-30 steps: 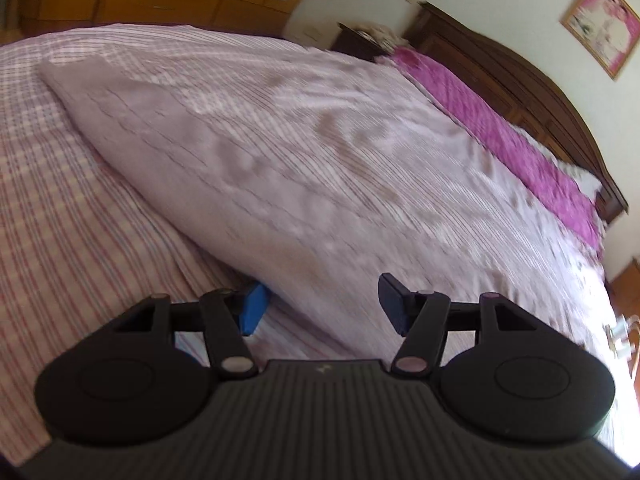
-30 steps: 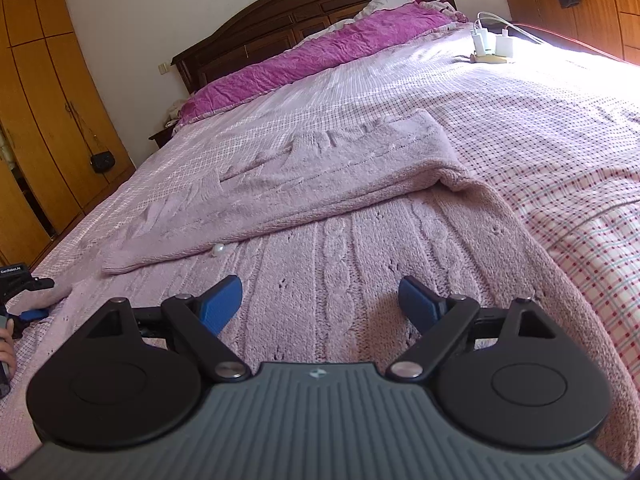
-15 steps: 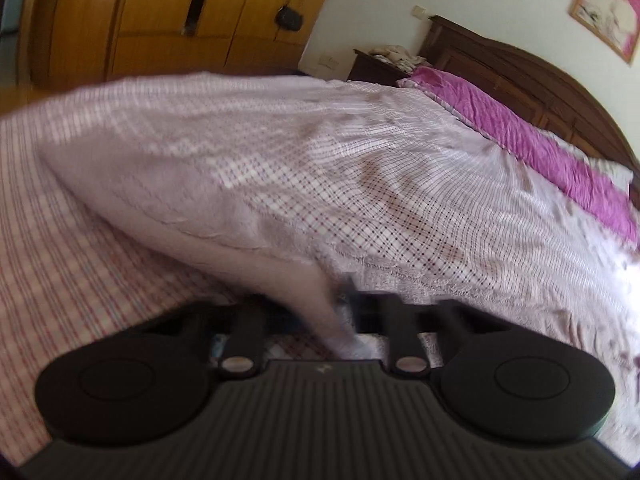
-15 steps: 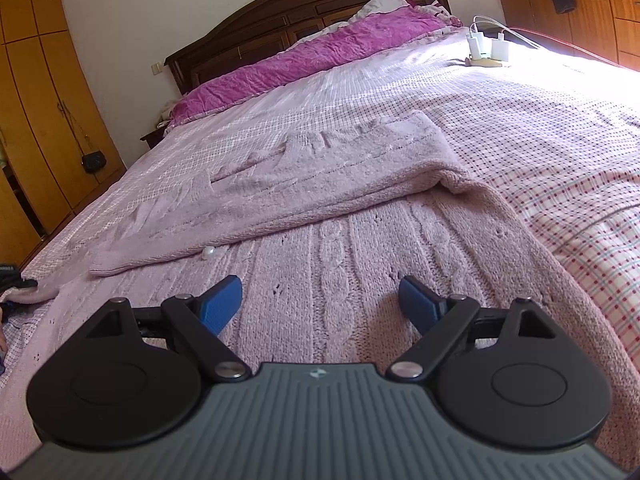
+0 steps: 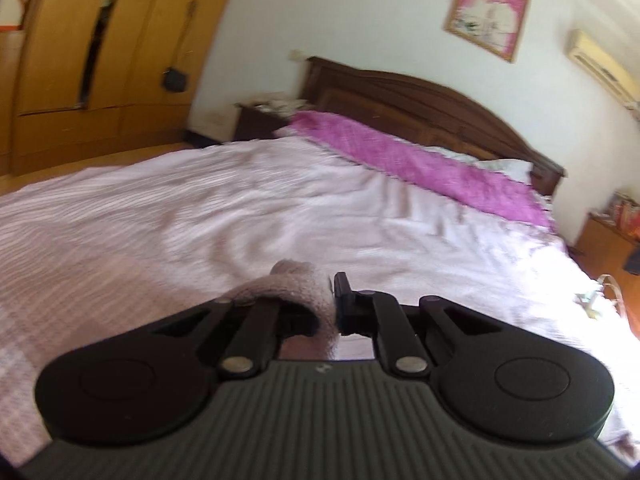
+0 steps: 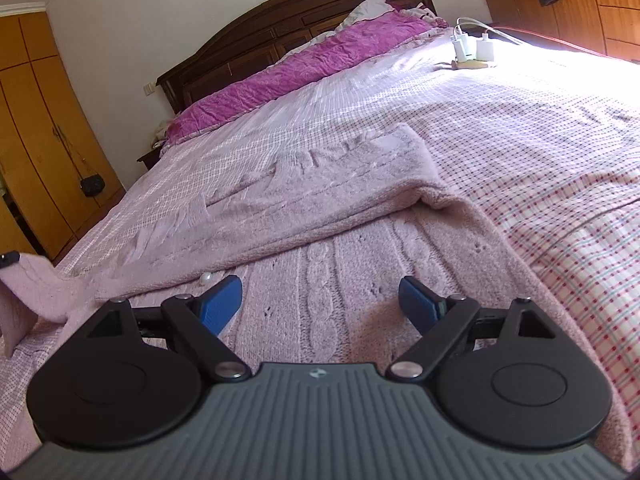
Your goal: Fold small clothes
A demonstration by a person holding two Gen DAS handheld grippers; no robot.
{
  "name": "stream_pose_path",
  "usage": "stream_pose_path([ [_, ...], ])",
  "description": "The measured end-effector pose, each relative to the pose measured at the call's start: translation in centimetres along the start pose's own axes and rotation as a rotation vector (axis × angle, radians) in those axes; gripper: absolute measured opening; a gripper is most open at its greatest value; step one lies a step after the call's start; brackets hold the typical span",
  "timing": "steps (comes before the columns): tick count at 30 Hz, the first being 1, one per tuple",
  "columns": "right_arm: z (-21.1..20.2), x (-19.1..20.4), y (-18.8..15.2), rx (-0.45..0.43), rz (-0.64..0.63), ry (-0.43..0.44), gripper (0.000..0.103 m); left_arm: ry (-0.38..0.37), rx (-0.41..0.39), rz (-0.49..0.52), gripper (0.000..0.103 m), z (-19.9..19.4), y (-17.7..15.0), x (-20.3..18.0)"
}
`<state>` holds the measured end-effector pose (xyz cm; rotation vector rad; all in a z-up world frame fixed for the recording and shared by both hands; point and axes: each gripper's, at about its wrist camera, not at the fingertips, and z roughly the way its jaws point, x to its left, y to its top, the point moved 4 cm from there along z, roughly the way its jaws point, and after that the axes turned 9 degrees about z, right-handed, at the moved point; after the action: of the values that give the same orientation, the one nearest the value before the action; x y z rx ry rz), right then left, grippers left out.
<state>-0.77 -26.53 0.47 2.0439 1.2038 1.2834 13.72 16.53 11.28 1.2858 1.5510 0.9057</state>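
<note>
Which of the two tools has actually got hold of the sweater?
The left tool: its fingers are closed on a bunched edge of the pink sweater. The right tool hangs open above the cable-knit part, gripping nothing.

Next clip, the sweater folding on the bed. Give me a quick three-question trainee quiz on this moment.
1. True or false: the left gripper is shut on the pink sweater.
2. The right gripper is: A) open above the sweater, B) shut on a sleeve, C) out of view.
3. What lies against the headboard?

Key: 1 true. 2 A. 3 a magenta blanket, with a pillow behind it.
</note>
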Motion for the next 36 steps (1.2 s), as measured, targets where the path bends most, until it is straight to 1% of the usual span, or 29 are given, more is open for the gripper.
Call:
stream_pose_path([
  [3,-0.5,-0.3,0.3,-0.017,0.003,0.001,0.09,-0.076,-0.021,0.033,0.009,0.0,0.3,-3.8],
  [5,-0.7,-0.7,0.4,-0.02,0.011,0.0,0.09,-0.111,-0.023,0.058,0.009,0.2,0.2,-6.4],
  [8,-0.9,-1.2,0.6,-0.026,0.025,0.006,0.09,-0.178,0.011,0.055,0.009,1.4,-0.8,-10.0],
  [11,-0.9,-1.6,0.5,-0.022,0.036,0.01,0.09,-0.198,0.04,0.083,0.009,2.6,-2.4,-13.4],
  [14,-0.8,-2.0,0.2,-0.015,0.048,0.013,0.09,-0.212,0.122,0.119,0.01,4.1,-5.1,-16.0],
  [15,-0.8,-2.1,0.1,-0.012,0.05,0.014,0.09,-0.218,0.16,0.125,0.011,4.6,-6.0,-16.7],
  [17,-0.8,-2.3,0.0,-0.01,0.051,0.017,0.09,-0.257,0.245,0.15,0.011,5.4,-8.0,-17.6],
  [19,-0.8,-2.4,0.0,-0.009,0.052,0.02,0.09,-0.281,0.321,0.181,0.018,5.9,-10.0,-18.0],
  [20,-0.7,-2.4,-0.1,-0.008,0.054,0.021,0.09,-0.286,0.349,0.192,0.03,6.0,-10.9,-18.2],
  [21,-0.7,-2.5,-0.1,-0.007,0.057,0.021,0.09,-0.29,0.362,0.201,0.037,5.8,-11.8,-18.3],
  [22,-0.6,-2.5,-0.2,-0.006,0.057,0.02,0.09,-0.294,0.354,0.211,0.039,5.5,-12.1,-18.3],
  [24,-0.6,-2.4,-0.2,-0.007,0.055,0.02,0.09,-0.296,0.338,0.239,0.049,4.7,-12.5,-18.2],
  [26,-0.6,-2.4,-0.2,-0.006,0.057,0.02,0.09,-0.287,0.345,0.249,0.05,4.0,-12.4,-18.3],
  [31,-0.7,-2.5,0.2,-0.004,0.083,0.037,0.09,-0.22,0.351,0.298,0.05,1.5,-11.5,-17.7],
  [34,-0.7,-2.0,0.5,0.0,0.083,0.054,0.09,-0.193,0.363,0.314,0.053,0.0,-11.6,-16.4],
  [36,-0.6,-1.3,0.8,0.005,0.08,0.077,0.09,-0.173,0.377,0.304,0.054,-0.6,-11.9,-15.1],
])
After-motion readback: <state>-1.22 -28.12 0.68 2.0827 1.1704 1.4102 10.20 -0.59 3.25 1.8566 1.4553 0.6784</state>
